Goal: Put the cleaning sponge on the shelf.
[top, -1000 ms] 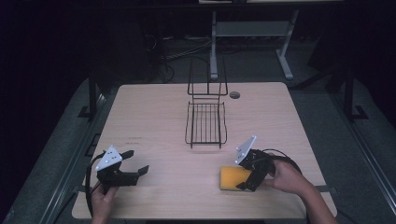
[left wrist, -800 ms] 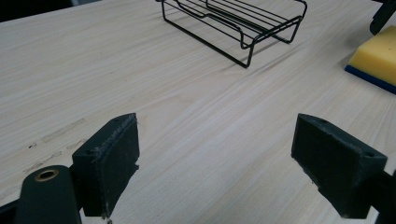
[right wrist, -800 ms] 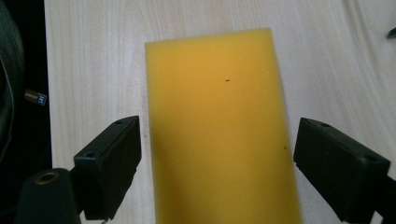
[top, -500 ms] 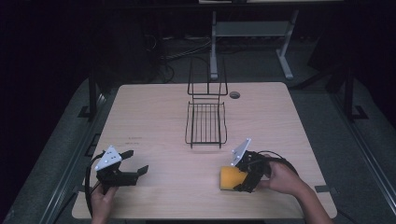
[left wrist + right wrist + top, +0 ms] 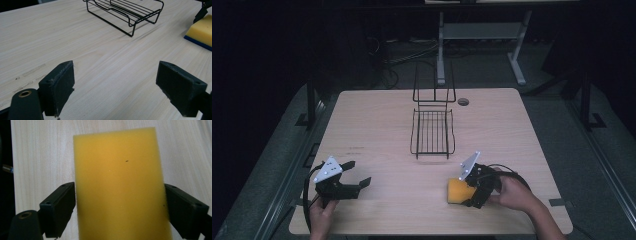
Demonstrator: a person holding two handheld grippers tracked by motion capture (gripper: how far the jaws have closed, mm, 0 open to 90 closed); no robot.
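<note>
**Yellow sponge being gripped at the near right of the tabletop**

In the right gripper view, the two black jaws are being pressed against the long sides of a yellow sponge [image 5: 120,187], one jaw on each side, so the sponge is being gripped across its short width. This hold is likely being used because the narrow dimension fits between the jaws and keeps the block from twisting. The sponge's long axis is running straight away from the right gripper [image 5: 468,192], in line with the jaws, and its far end is pointing outward over the tabletop [image 5: 382,130]. Its broad yellow face is being shown upward; in the left gripper view a dark blue layer is being seen along its lower edge.

In the high view, the sponge is lying at the near right of the tabletop, its free end pointing toward the person's left. Whether it is being rested on the wood or lifted just off it cannot be told.

The left gripper [image 5: 354,177] is being held at the near left corner, jaws spread wide with nothing between them, seemingly being kept clear.

A black wire rack [image 5: 432,131] is standing at the tabletop's middle, well apart from both grippers.
</note>
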